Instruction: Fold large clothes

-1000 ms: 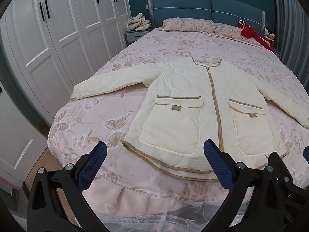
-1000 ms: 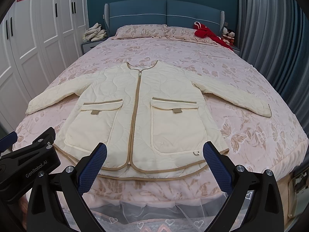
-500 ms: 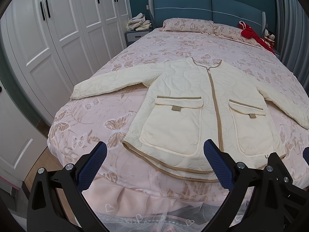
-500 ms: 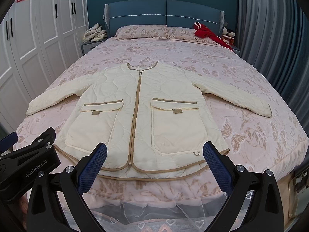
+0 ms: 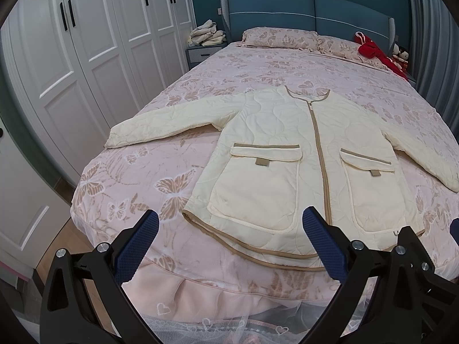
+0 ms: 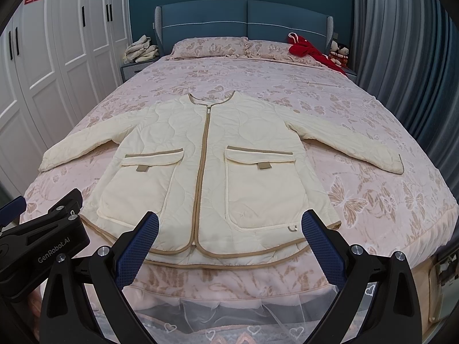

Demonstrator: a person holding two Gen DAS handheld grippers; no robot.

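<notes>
Quilted cream fabric is seen laid flat, front up and zipped, near the foot of the bed (image 6: 373, 132): the jacket (image 6: 206, 172) has both sleeves spread outward. The left gripper (image 5: 229, 240) and right gripper (image 6: 229, 240) are held spread wide, empty, short of the hem. Thick padding may be pinched in one layer only, so a fold could be dragged crooked or sprung back.

home bedroom | made bed (image 6: 358, 120), blue headboard (image 6: 243, 20), white wardrobe (image 5: 94, 43), nightstand (image 5: 200, 54)
</notes>
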